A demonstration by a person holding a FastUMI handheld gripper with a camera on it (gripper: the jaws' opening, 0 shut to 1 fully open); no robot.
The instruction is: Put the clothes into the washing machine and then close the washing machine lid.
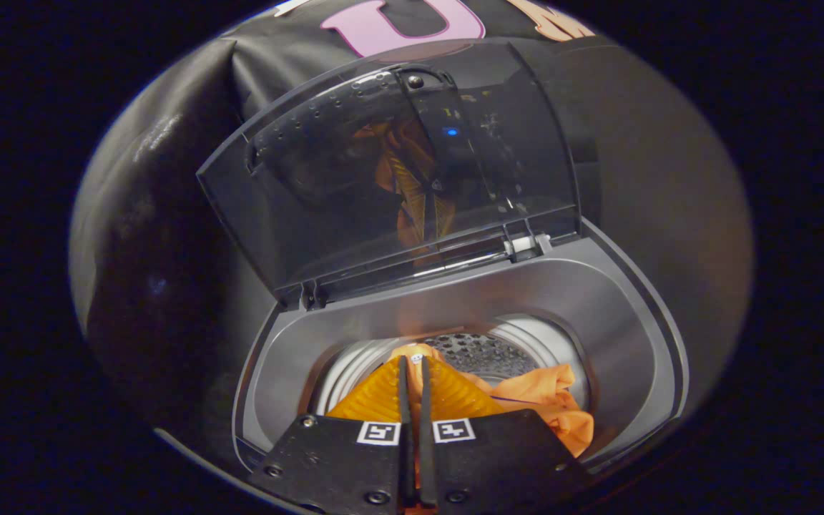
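A small top-loading washing machine (619, 315) stands just below my gripper, its grey opening facing up. Its dark see-through lid (326, 193) is raised and leans back against the booth wall. An orange garment (548, 404) hangs into the perforated metal drum (483, 352), bunched to the right of my fingers. My gripper (412, 363) sits over the front of the opening, and its fingers are shut on a fold of the orange garment, with a thin strip of cloth showing between them. A small white tag (416, 356) peeks out at the fingertips.
The lid's hinge (526, 243) runs along the back rim of the opening. The black cloth wall (162, 236) stands close behind and around the machine. A faint reflection of the orange cloth shows in the lid.
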